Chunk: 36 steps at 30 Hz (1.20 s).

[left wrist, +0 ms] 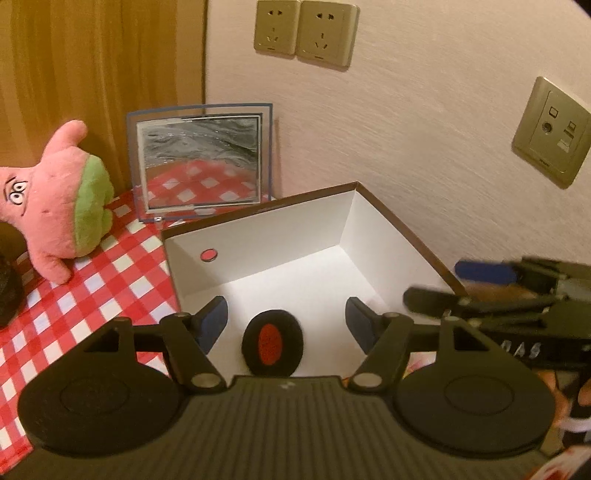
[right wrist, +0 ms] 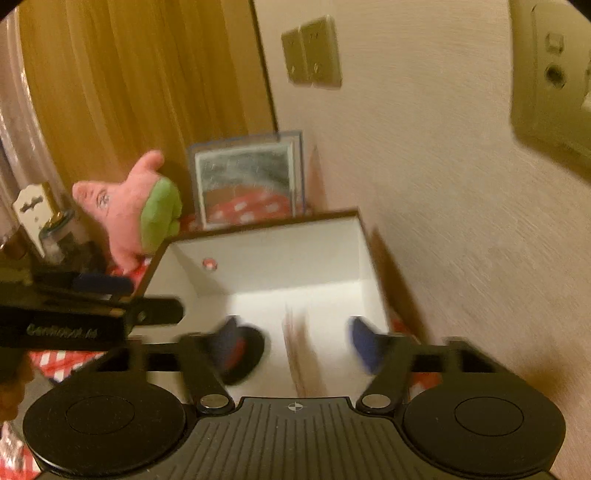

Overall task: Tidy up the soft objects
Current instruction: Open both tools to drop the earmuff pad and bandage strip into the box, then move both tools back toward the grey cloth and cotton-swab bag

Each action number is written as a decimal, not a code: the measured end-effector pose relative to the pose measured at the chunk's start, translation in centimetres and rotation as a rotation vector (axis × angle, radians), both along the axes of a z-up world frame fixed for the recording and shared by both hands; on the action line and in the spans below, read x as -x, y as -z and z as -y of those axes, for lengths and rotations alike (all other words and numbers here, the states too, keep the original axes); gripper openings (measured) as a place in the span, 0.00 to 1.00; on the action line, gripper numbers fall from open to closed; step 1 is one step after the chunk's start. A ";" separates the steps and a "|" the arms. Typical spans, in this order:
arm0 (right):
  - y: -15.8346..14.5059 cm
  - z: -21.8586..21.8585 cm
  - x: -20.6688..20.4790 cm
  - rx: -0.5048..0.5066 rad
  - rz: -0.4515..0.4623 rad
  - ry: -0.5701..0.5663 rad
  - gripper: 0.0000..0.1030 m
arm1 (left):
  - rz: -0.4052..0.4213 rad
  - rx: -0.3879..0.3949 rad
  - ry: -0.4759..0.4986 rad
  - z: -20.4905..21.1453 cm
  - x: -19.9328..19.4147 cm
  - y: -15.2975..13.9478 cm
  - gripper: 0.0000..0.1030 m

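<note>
A white box (left wrist: pixel 258 240) with a brown rim stands against the wall on the checked cloth. A round black cushion with a red centre (left wrist: pixel 271 343) lies on the box floor. My left gripper (left wrist: pixel 286 310) hangs open over it, touching nothing. In the right wrist view the same cushion (right wrist: pixel 247 358) shows behind the left finger of my right gripper (right wrist: pixel 293 325), which is open above the box. A blurred thin tan thing (right wrist: pixel 299 350) sits between those fingers, apart from both pads. A pink and green starfish plush (left wrist: pixel 55 199) lies left of the box.
A glass picture frame (left wrist: pixel 201 162) stands behind the box by the wall, with sockets (left wrist: pixel 306 33) above. The red-and-white cloth (left wrist: pixel 92 288) covers the table. A dark object (left wrist: pixel 7 295) sits at the left edge. My right gripper (left wrist: pixel 443 284) reaches over the box's right rim.
</note>
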State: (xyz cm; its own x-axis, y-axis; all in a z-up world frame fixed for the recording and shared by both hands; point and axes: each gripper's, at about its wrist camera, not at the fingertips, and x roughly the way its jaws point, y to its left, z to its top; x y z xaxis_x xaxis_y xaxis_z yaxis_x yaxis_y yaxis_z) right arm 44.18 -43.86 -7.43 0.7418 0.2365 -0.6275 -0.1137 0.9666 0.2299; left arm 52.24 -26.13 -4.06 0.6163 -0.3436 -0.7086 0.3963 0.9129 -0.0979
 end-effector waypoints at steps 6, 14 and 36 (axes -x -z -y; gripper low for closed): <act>-1.0 -0.1 1.1 -0.027 0.019 0.003 0.73 | 0.015 0.002 -0.023 -2.6 2.3 -1.0 0.66; -2.0 -0.8 5.0 -0.026 0.008 -0.014 0.73 | 0.000 0.009 -0.067 -7.6 7.1 -2.2 0.66; -4.8 -5.5 16.7 -0.038 0.005 -0.093 0.73 | -0.019 0.008 -0.236 -20.2 22.2 -3.4 0.66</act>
